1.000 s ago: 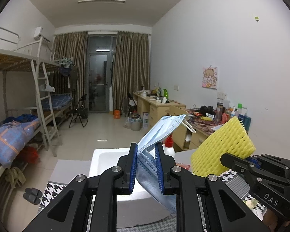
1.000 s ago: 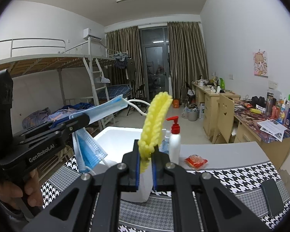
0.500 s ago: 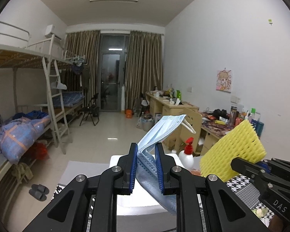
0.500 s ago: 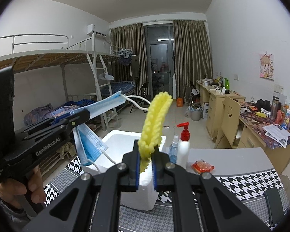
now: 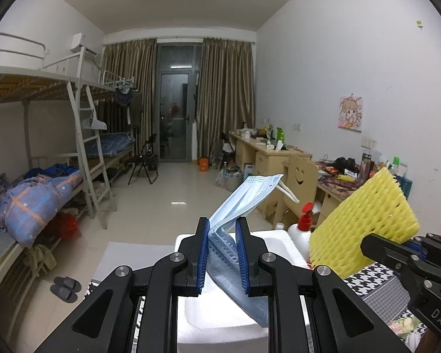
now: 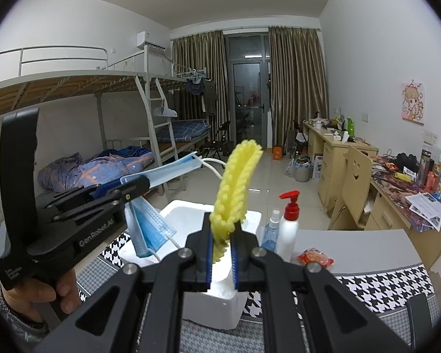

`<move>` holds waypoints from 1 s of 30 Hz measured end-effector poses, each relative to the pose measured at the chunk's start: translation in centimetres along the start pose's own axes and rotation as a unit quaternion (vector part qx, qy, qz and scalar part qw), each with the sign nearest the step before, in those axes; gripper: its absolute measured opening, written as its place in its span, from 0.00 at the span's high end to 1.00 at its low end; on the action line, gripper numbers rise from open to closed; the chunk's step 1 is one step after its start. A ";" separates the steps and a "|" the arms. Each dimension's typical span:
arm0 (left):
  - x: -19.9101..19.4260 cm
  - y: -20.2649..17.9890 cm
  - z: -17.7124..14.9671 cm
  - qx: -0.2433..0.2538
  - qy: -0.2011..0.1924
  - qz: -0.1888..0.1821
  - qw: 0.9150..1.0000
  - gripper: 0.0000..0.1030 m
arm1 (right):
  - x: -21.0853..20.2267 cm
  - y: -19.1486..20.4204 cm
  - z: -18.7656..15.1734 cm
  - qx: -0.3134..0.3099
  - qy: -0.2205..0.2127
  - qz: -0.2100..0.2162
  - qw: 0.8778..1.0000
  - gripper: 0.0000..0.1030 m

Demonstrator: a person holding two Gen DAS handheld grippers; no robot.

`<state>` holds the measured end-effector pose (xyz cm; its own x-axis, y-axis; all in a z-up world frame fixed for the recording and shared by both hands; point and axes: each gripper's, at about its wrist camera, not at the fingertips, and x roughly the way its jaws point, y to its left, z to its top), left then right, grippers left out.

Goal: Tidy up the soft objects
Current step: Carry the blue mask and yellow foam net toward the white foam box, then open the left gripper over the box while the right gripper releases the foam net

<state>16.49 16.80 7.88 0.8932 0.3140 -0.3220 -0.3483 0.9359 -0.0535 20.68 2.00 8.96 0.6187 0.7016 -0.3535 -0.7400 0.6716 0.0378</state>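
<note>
Blue pleated face mask [image 5: 235,220] is clamped in the left gripper [image 5: 222,253]; the right gripper [image 6: 222,257] pinches yellow foam netting [image 6: 235,182]. Both hang above the white foam box [image 6: 188,214], neither yet dropped in, so stowing remains.

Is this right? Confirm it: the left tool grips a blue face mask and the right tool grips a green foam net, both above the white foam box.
Not quite: the foam net in the right tool is yellow, not green, as the right wrist view shows. The left tool does grip the blue face mask, both above the white foam box.
</note>
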 end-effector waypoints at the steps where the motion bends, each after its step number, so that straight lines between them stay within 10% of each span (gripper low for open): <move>1: 0.4 0.1 0.0 0.000 0.003 0.001 1.000 0.81 | 0.2 0.1 0.0 0.000 0.002 0.001 1.000 0.87; 14: 4.1 0.8 -1.0 0.006 0.046 0.008 0.999 0.77 | 2.7 0.0 0.2 0.003 0.023 -0.002 1.000 0.87; 20: 4.7 1.2 -2.0 0.006 0.063 0.006 0.998 0.20 | 3.3 0.0 0.3 0.005 0.031 -0.005 0.999 0.87; 30: 3.1 2.0 -2.2 0.001 0.034 0.027 0.999 0.01 | 4.1 0.5 0.6 0.003 0.040 0.000 0.999 0.87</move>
<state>17.87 19.32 4.66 0.8519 0.3515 -0.3882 -0.3941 0.9185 -0.0331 22.99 5.33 8.12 0.5954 0.6806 -0.4268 -0.7384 0.6730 0.0430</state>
